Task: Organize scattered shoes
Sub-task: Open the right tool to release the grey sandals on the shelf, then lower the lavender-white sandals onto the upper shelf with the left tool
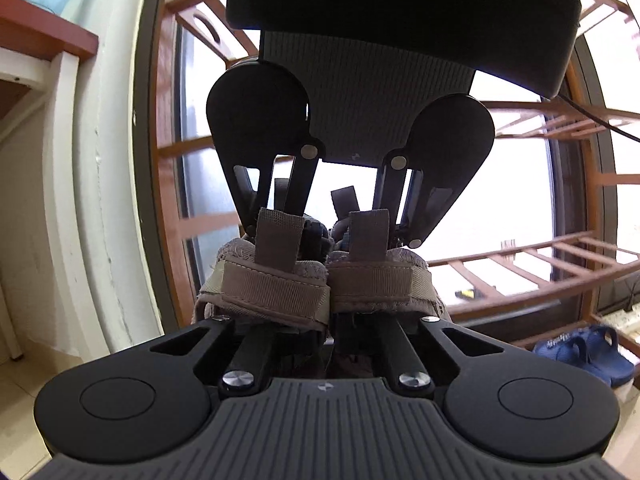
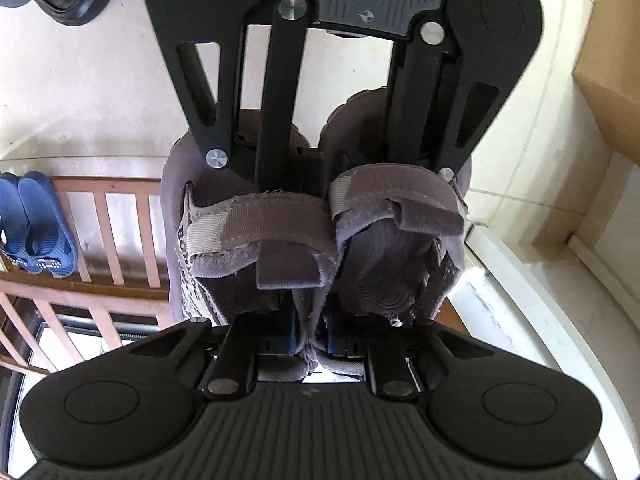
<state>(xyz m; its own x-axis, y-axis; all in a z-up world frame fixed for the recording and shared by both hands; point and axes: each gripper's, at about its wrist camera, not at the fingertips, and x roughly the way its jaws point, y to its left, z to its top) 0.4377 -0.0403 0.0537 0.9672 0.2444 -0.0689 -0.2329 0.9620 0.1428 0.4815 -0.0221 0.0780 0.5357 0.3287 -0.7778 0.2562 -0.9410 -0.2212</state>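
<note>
Grippers (image 1: 326,344) (image 2: 312,344) both clamp taupe sandals (image 2: 320,232); wooden rack (image 1: 560,256), tiled floor (image 2: 100,80).

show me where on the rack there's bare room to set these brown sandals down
The slats right of the blue slippers on the wooden rack look bare, as do its upper shelves. The slippers' end is taken.

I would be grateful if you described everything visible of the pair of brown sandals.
The brown sandals are a matched pair of taupe fabric sandals with hook-and-loop heel straps, pull tabs and frayed edges, pressed side by side. The left tongs and right tongs both clamp them from opposite ends, holding them above the tiled floor.
</note>
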